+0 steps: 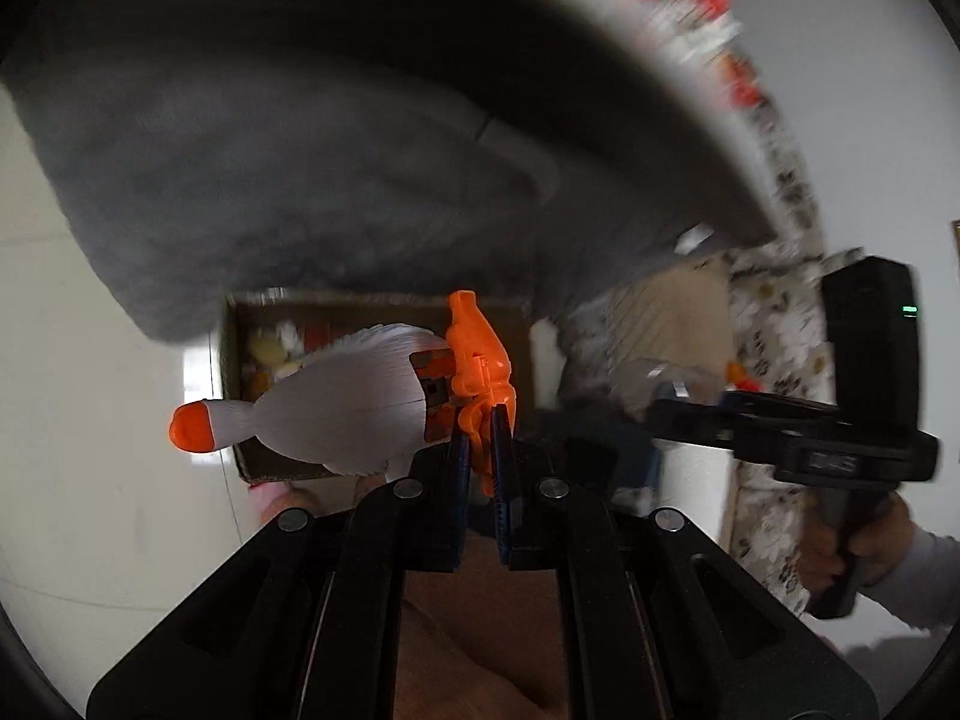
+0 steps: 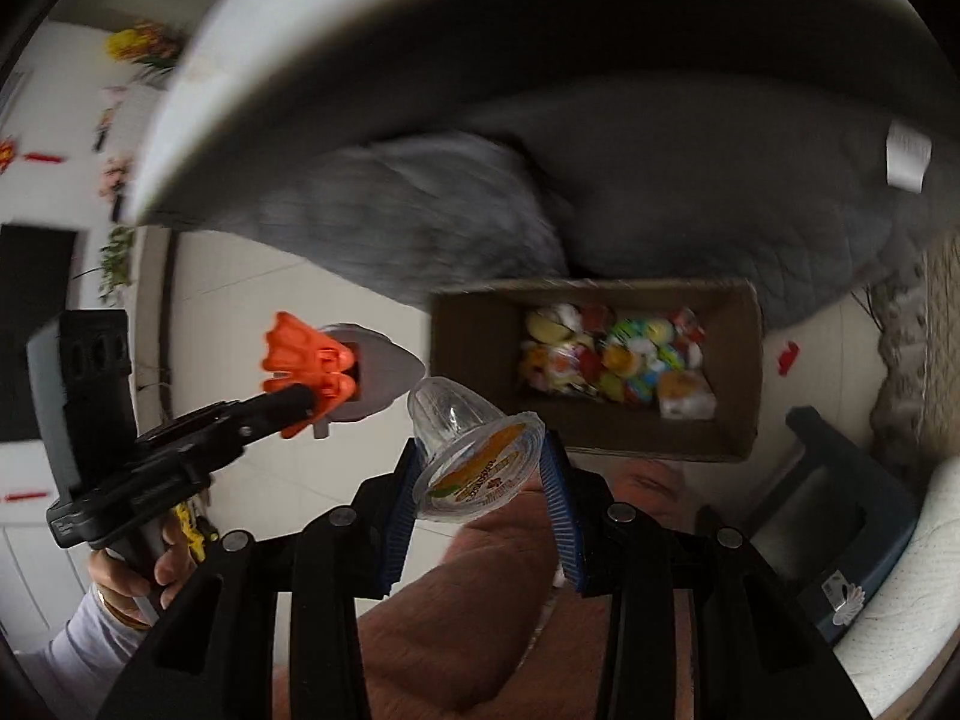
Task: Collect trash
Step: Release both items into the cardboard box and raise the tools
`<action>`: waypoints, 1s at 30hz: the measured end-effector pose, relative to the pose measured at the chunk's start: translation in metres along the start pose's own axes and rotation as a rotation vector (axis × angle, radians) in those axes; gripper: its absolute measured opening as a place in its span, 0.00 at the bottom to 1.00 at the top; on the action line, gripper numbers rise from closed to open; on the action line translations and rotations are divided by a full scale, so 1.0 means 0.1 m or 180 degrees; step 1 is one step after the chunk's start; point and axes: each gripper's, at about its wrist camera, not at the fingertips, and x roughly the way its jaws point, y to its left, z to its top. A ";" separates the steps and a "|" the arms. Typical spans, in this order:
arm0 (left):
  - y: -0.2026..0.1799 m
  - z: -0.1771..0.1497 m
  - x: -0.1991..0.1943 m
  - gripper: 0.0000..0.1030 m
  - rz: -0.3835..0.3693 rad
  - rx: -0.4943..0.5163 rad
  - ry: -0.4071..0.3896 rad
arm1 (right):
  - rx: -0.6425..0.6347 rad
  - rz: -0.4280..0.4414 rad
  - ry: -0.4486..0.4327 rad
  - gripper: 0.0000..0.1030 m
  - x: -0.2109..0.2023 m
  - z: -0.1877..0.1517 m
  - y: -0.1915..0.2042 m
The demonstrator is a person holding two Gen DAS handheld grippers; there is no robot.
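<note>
While both wrist views are blurred toward their edges, the brown cardboard box (image 2: 744,372) serves as the landmark for every position given here. The box sits open on the pale tiled floor (image 2: 240,300), directly below the edge of a grey quilted cushion (image 2: 690,198), and it contains a heap of brightly coloured wrappers and small packets (image 2: 618,360).

The left hand-held gripper (image 1: 483,438) is fully closed on the orange webbed feet (image 1: 480,360) of a white plastic toy bird with an orange beak (image 1: 354,402). In the left wrist view the bird's body extends sideways in front of the box (image 1: 231,360) and overlaps its opening. In the right wrist view the same toy (image 2: 372,372) is seen to the left of the box, apart from its wall, with the left hand-held gripper (image 2: 300,402) clamped on the feet.

The right hand-held gripper (image 2: 480,468) is gripping a clear plastic jelly cup with an orange printed foil lid (image 2: 474,456). Its blue ribbed pads (image 2: 558,498) press on opposite sides of the lid rim. The cup is tilted, with its transparent base pointing up and left, and it sits just in front of the near left corner of the box without touching it.

A hand in a light sleeve (image 2: 129,576) holds the left device's black handle, to the lower left of the box.
</note>
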 end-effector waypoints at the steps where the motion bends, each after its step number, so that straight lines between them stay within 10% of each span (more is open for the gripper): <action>1: 0.05 0.02 0.21 0.06 0.0060 0.0000 0.0080 | 0.0049 -0.0010 0.0001 0.38 0.10 0.02 -0.10; 7: 0.38 0.13 1.30 0.06 0.0333 0.0082 0.0557 | 0.0291 -0.0291 -0.0036 0.39 0.81 0.12 -0.69; 9: 0.56 0.16 1.59 0.26 0.0491 -0.0081 0.0695 | 0.0372 -0.0405 -0.0006 0.72 1.03 0.16 -0.87; 11: 0.71 0.18 1.77 0.72 0.0695 -0.0284 0.0847 | 0.0504 -0.0556 0.0054 0.74 1.20 0.19 -1.04; 23: 0.86 -0.08 1.63 0.74 0.1142 -0.0368 0.1077 | 0.0635 -0.0689 0.0184 0.81 1.13 0.08 -1.27; 30: 0.48 -0.18 0.94 0.74 0.1233 -0.0094 0.0709 | 0.0547 -0.0523 0.0005 0.81 0.52 0.10 -0.91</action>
